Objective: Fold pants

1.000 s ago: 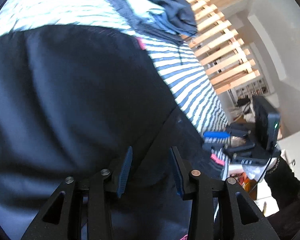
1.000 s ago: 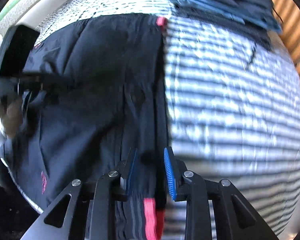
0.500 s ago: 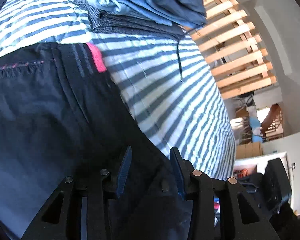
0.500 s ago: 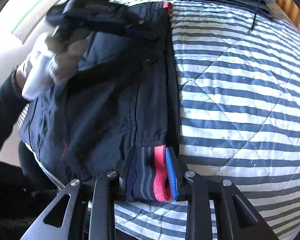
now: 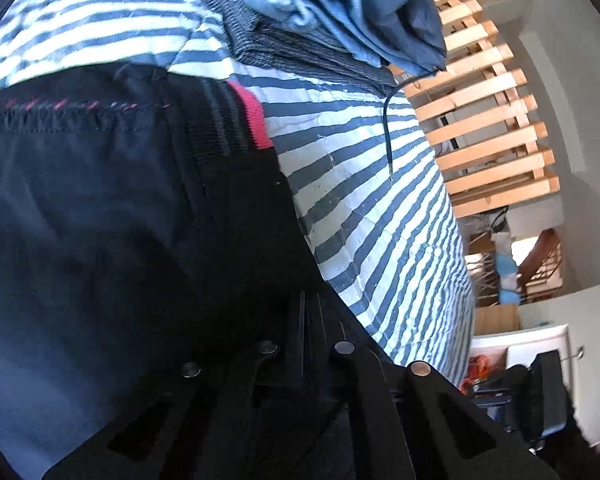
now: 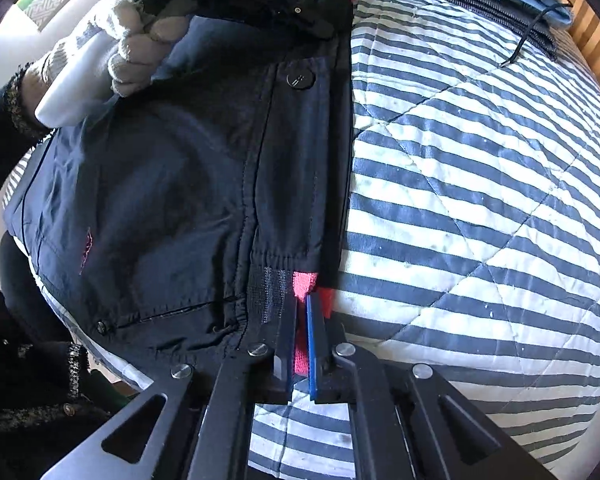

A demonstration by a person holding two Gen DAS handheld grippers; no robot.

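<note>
Dark navy pants (image 6: pixel 172 184) with a pink-trimmed waistband lie flat on a striped quilt (image 6: pixel 480 200). In the right wrist view my right gripper (image 6: pixel 302 320) is shut on the near pink end of the waistband (image 6: pixel 304 284). A gloved hand (image 6: pixel 132 52) holds my left gripper (image 6: pixel 328 30) at the far end of that waistband. In the left wrist view the left gripper (image 5: pixel 304 316) has its fingers drawn together and dark pants cloth (image 5: pixel 120 220) hides its pads; the far pink waistband corner (image 5: pixel 254 120) lies ahead.
A stack of folded clothes (image 5: pixel 340 12) sits at the far edge of the quilt (image 5: pixel 380 220), with a dark drawstring (image 5: pixel 388 132) trailing from it. Wooden slats (image 5: pixel 496 128) rise beyond the bed. A dark sleeve (image 6: pixel 4 148) hangs at the left.
Both grippers went from open to shut on the waistband, the right on the near pink end. The left gripper moved up along the pants toward the far waistband end.
</note>
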